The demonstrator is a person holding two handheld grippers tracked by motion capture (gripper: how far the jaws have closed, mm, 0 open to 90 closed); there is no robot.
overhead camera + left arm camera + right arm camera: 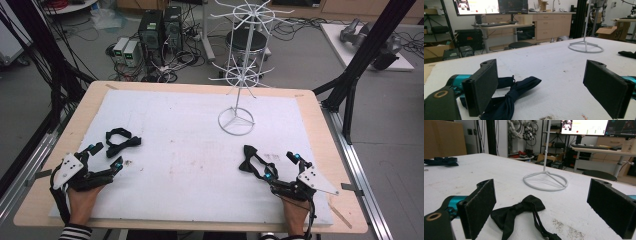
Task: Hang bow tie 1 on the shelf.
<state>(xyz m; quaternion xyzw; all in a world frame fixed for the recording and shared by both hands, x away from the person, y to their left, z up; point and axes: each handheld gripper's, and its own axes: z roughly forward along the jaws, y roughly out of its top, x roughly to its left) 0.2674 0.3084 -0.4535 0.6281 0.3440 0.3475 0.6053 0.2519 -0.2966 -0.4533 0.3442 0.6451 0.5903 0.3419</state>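
A dark bow tie (122, 140) (514, 92) lies on the white mat at the left, just beyond my left gripper (106, 155) (546, 92), whose jaws stand open with nothing between them. A second black bow tie (250, 159) (520, 213) lies at the right, by the left jaw of my right gripper (283, 166) (544, 212), also open and holding nothing. A white wire display rack (239, 70) with hooked arms stands on its ring base (236, 121) (545, 180) (585, 46) behind the middle of the mat.
The white mat (190, 165) covers a wooden table (315, 115). Black frame posts (367, 47) rise at the right and left edges. Computers and cables (160, 35) sit on the floor beyond the table's far edge.
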